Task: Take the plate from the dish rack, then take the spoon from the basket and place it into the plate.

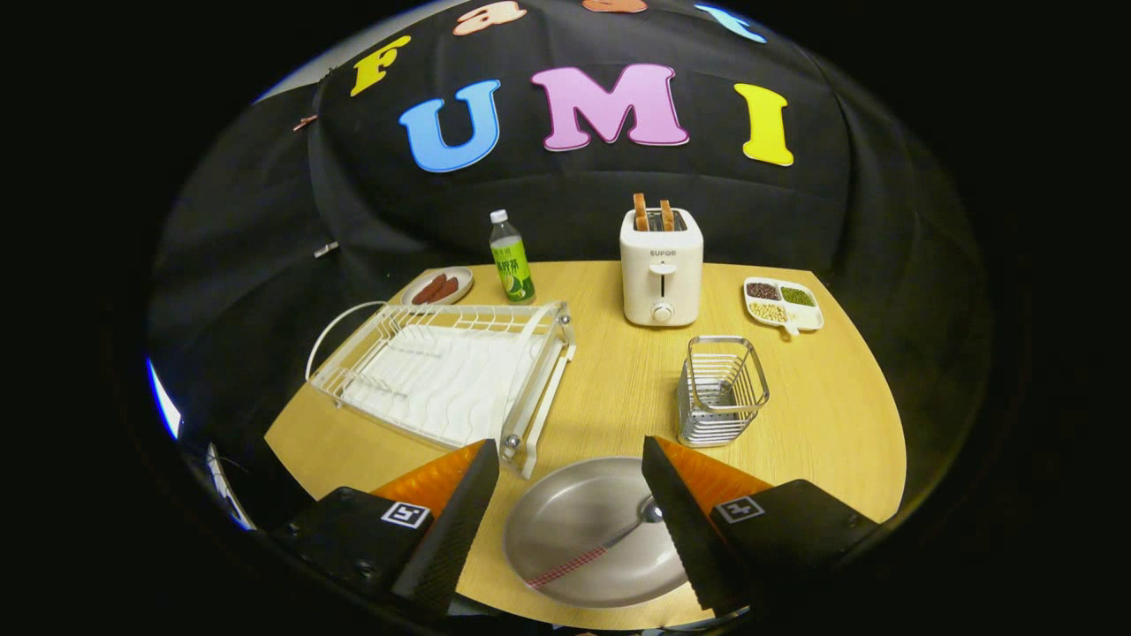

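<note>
A round grey metal plate (574,521) lies on the wooden table (831,415) between my two fingers. A spoon (601,546) with a red checked handle rests inside the plate, its bowl close to the right finger. My gripper (570,473) hangs open above the plate, with nothing between its fingers. The white dish rack (442,375) stands just beyond the left finger and holds no dishes. The wire cutlery basket (720,389) stands beyond the right finger, with nothing in it.
A white toaster (661,274) with two slices of toast stands at the back middle. A green drink bottle (512,258) and a small dish of sausages (437,287) sit behind the rack. A divided tray of beans (783,305) lies at the back right.
</note>
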